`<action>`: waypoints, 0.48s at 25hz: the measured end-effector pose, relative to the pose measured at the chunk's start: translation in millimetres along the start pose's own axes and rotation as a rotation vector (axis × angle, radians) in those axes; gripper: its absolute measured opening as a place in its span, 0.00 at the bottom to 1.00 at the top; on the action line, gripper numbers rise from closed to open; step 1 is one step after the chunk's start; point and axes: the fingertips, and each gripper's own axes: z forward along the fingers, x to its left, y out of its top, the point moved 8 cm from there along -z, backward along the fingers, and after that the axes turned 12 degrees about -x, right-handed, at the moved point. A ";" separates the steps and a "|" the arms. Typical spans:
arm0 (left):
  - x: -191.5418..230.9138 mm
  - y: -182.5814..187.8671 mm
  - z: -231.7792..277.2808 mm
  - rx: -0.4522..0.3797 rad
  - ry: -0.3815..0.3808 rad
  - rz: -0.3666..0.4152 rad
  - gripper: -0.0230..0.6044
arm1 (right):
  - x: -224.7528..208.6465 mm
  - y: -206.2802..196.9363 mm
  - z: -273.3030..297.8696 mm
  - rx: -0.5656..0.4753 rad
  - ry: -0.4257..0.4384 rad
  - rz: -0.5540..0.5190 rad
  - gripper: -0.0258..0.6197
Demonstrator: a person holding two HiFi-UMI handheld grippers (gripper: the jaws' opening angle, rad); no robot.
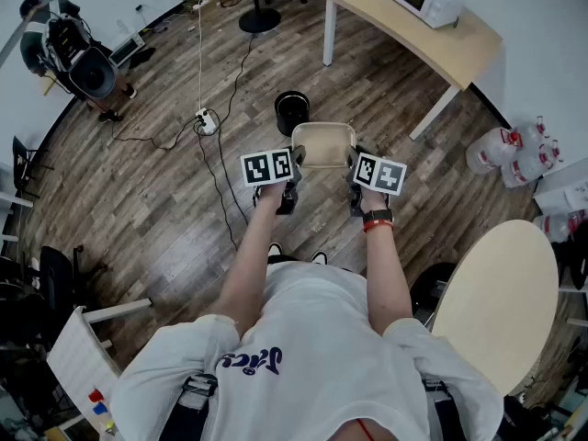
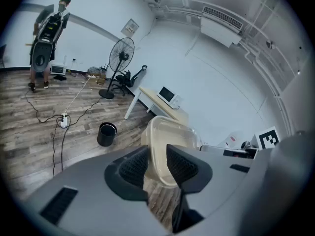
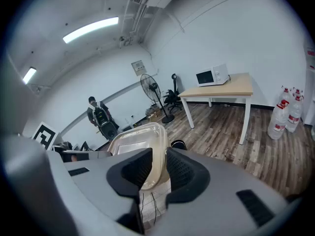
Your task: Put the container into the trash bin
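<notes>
Just short of the trash bin (image 1: 292, 111), on the person's side and up off the floor, the container (image 1: 323, 143) hangs mouth-up btw both claws: left claw (image 2: 156, 155) clenched on one side rim, right claw (image 3: 158, 157) clenched on the opposite rim. Two-sided pinch is prob because it looks wide & thin-walled, so one grip might let it tip; bin's open mouth lies beyond its far edge, slightly left, so it needs carrying fwd before release.
</notes>
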 end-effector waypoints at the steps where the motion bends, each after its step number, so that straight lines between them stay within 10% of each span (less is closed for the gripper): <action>1: -4.2 -4.4 -0.4 0.002 0.006 0.003 0.25 | -4.5 -2.2 -3.0 0.000 0.001 0.005 0.20; 12: -8.2 -23.6 -0.3 0.004 0.073 -0.007 0.25 | -22.0 -17.0 2.6 0.043 0.038 0.042 0.20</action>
